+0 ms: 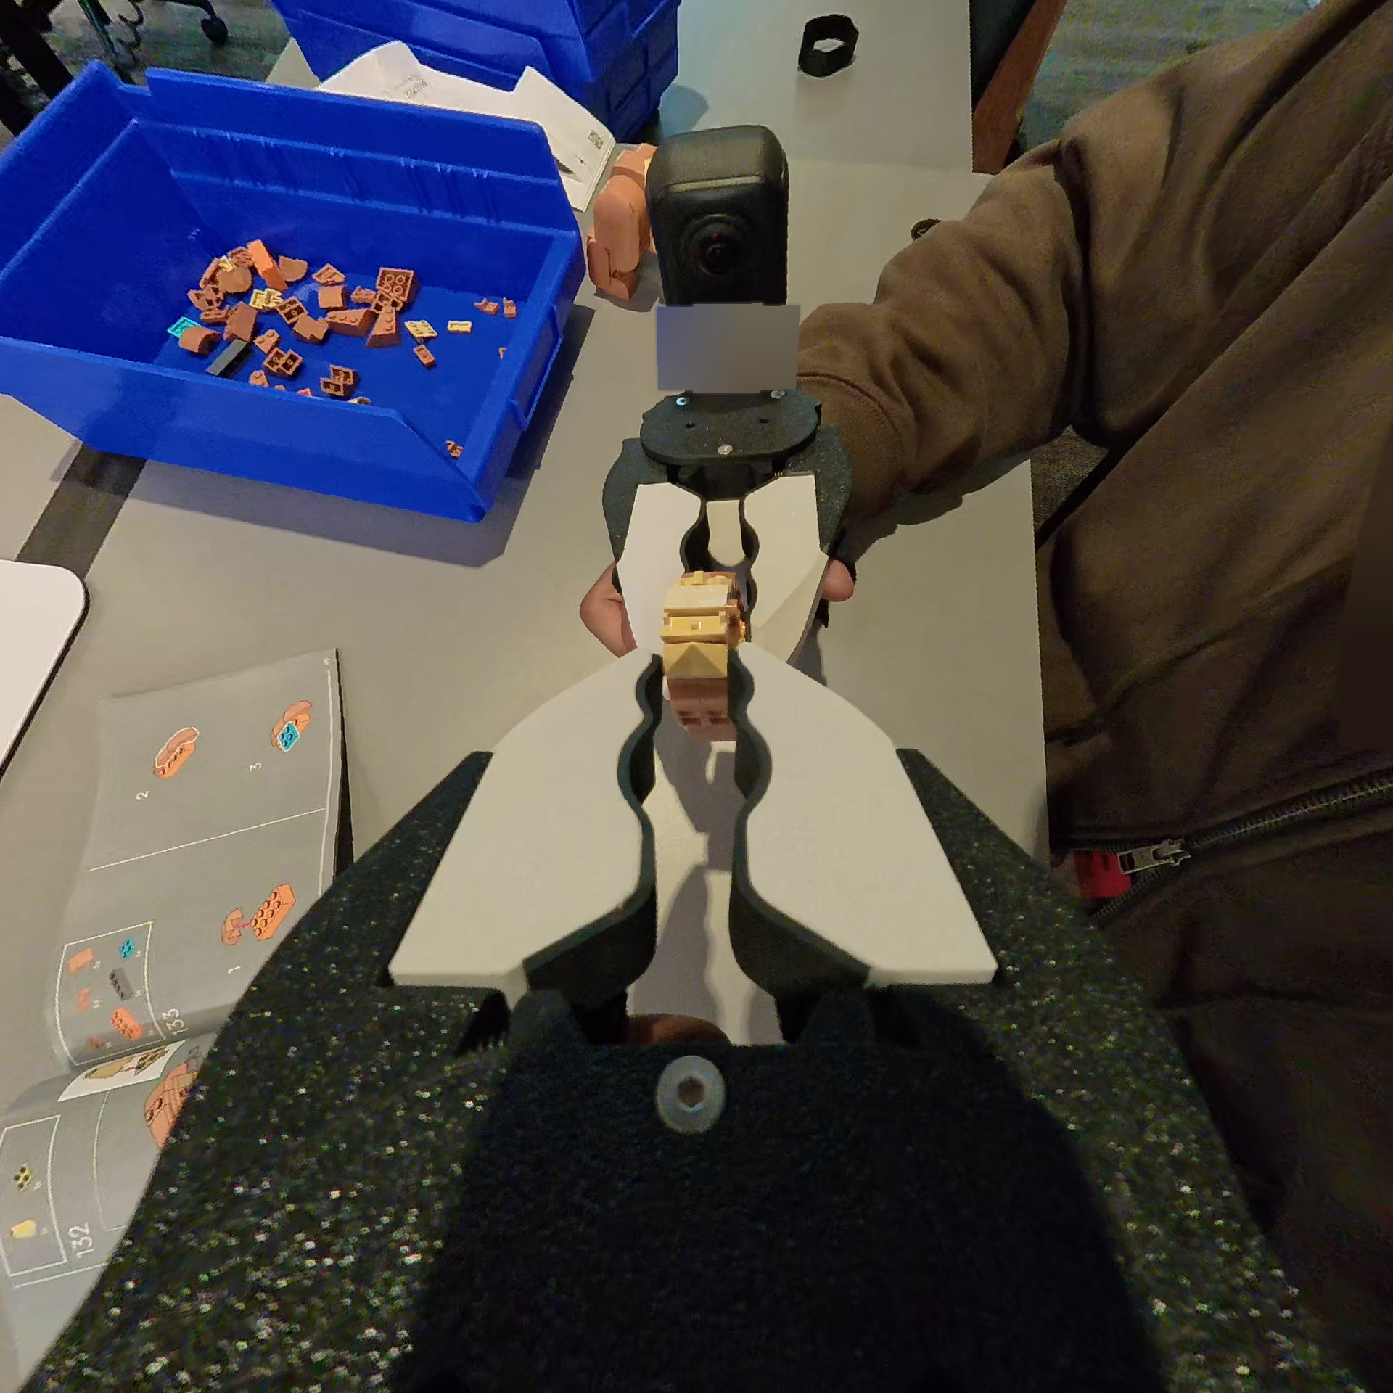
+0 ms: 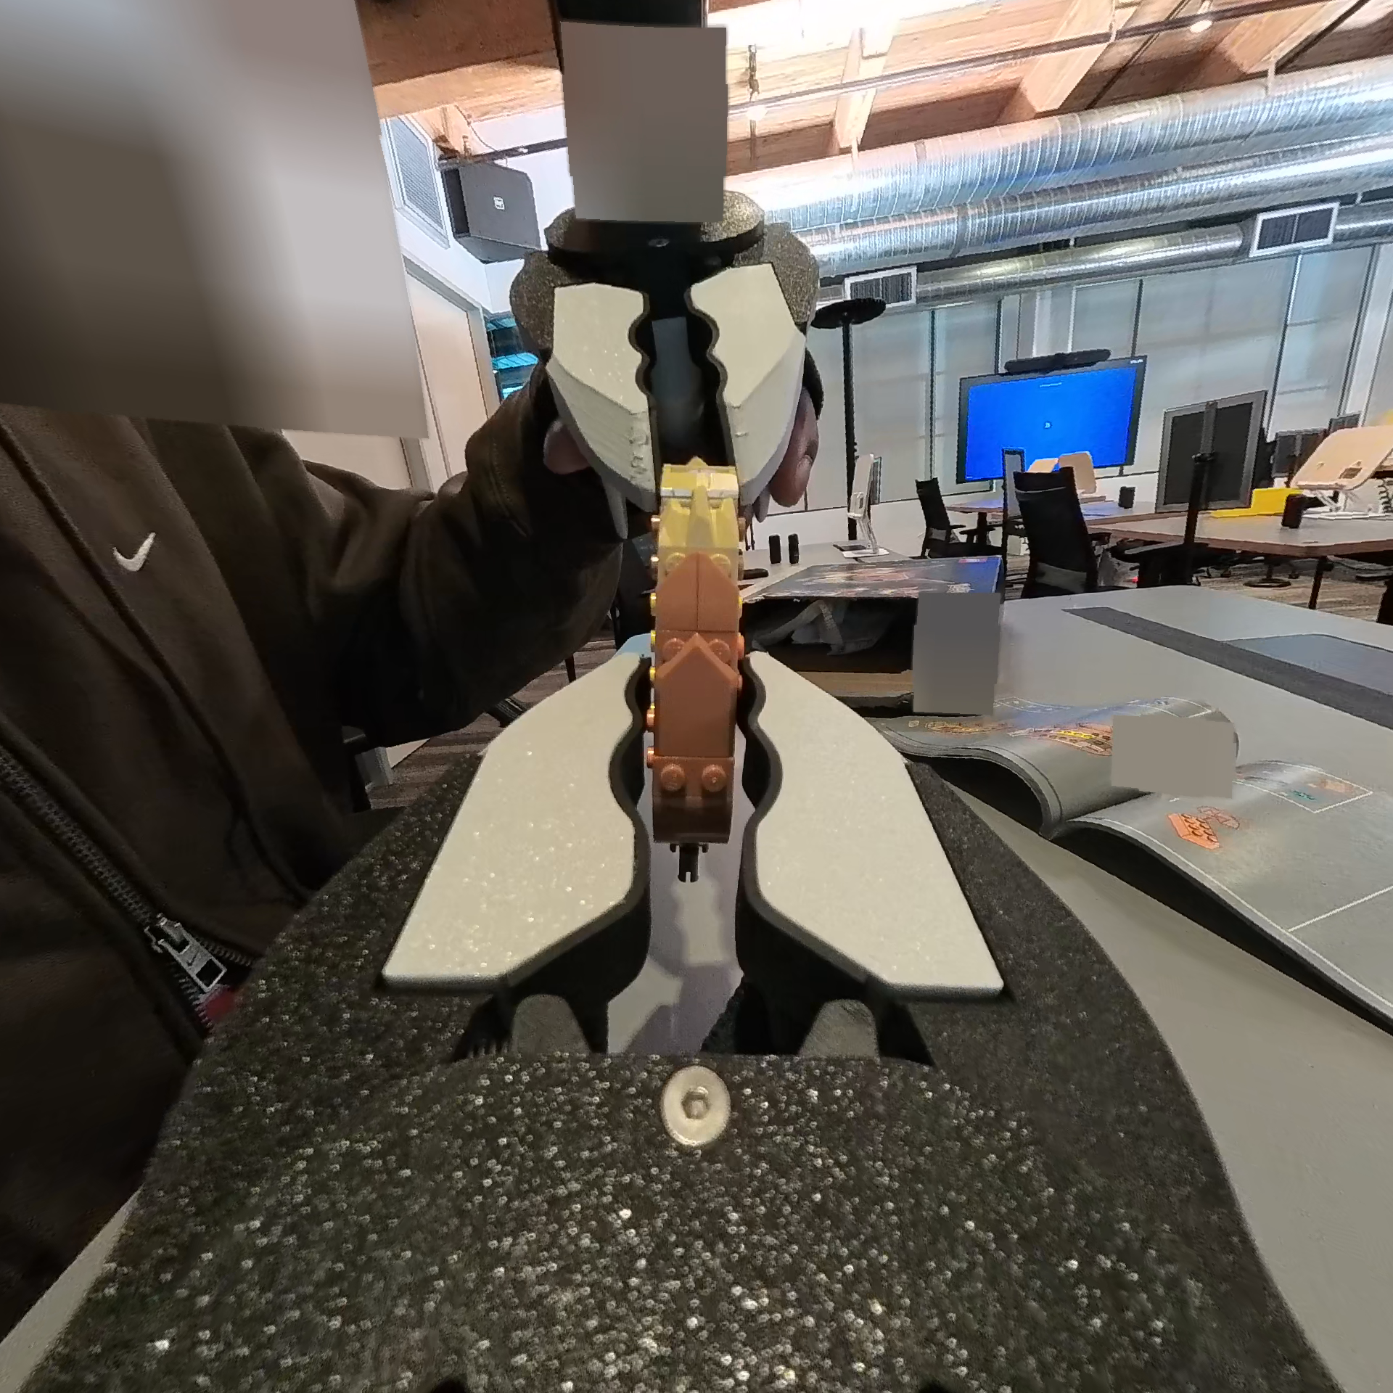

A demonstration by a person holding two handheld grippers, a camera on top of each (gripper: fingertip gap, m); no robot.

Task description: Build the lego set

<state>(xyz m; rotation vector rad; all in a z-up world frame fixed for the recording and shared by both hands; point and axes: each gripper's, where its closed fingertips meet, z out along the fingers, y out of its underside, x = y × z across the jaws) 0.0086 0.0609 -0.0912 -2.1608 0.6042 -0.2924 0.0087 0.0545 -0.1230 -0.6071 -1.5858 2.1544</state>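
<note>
A narrow tan and brown lego assembly [image 1: 697, 648] is held in the air between my two grippers, above the grey table [image 1: 452, 603]. My left gripper [image 1: 693, 671] is shut on its near end. My right gripper [image 1: 708, 595] faces it and grips the far end. In the right wrist view, my right gripper [image 2: 693, 678] is shut on the brown part of the assembly [image 2: 693, 716], and my left gripper [image 2: 693, 467] pinches the tan top end. A short black pin sticks out of the brown end.
A blue bin [image 1: 301, 437] with several loose brown and tan bricks [image 1: 301, 316] stands at the far left. An open instruction booklet [image 1: 211, 829] lies at the left and also shows in the right wrist view [image 2: 1206, 844]. A partly built brown model [image 1: 622, 226] stands behind the bin. A person's brown jacket [image 1: 1206, 528] fills the right. Both grippers' tips are close together, under 4 cm apart.
</note>
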